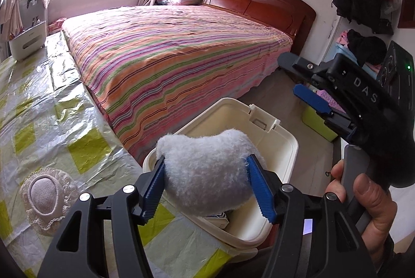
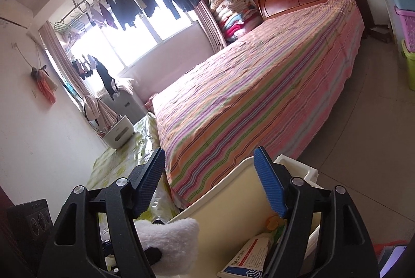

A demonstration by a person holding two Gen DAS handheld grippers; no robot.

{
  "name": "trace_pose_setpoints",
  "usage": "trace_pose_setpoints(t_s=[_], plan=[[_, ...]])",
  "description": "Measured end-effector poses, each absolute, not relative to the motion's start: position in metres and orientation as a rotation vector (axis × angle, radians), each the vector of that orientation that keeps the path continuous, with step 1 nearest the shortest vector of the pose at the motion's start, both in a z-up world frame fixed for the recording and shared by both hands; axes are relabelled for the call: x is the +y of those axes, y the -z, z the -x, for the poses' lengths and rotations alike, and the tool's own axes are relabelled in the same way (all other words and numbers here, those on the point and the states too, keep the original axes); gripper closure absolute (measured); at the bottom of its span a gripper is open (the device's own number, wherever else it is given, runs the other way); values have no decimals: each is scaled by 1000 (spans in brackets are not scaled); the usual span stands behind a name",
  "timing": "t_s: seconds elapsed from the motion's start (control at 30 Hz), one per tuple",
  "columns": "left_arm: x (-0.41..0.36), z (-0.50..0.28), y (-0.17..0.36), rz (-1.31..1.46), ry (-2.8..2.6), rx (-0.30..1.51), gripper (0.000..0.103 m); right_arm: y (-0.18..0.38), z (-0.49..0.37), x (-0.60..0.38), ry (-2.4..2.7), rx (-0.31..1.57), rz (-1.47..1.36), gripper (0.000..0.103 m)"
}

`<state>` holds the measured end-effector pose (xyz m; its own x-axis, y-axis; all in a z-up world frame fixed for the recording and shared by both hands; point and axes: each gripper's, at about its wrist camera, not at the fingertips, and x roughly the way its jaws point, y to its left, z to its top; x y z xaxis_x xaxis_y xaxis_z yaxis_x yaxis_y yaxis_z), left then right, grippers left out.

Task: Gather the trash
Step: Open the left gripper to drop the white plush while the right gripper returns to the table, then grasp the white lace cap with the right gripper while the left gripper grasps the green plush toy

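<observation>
Nearby, striped bed (image 1: pixel 176 54) beside bin (image 1: pixel 285 148); left gripper (image 1: pixel 207 189) clasping fluffy white pad (image 1: pixel 207 169), right gripper (image 2: pixel 210 184) wide, empty.

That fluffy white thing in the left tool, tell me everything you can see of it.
The fluffy white thing is a soft, fuzzy, plush-looking lump, rounded below with a dip along its top. It sits between the left tool's blue ribbed pads, which touch both its sides, above the open cream bin.
</observation>
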<state>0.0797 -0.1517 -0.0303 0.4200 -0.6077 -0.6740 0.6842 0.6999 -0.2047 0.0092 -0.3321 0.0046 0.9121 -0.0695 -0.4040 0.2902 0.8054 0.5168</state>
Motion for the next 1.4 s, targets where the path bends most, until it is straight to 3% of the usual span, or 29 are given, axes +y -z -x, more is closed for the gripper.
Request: trace_pose_setpoints(t_s=[0.13, 0.17, 0.23, 0.63, 1.07, 1.4], plan=[[-152, -81, 28, -84, 822, 790, 36, -3, -9, -334, 200, 377, -615, 33], [-152, -81, 28, -73, 826, 791, 27, -2, -10, -334, 201, 378, -615, 33], [-148, -81, 26, -37, 825, 783, 21, -2, -9, -334, 201, 376, -617, 33], [-91, -92, 20, 20, 697, 757, 21, -10, -23, -311, 141, 393, -559, 33], [10, -103, 9, 51, 504, 738, 21, -5, -66, -210, -107, 539, -394, 29], [104, -106, 15, -90, 284, 715, 21, 5, -85, -144, -275, 652, -249, 24]])
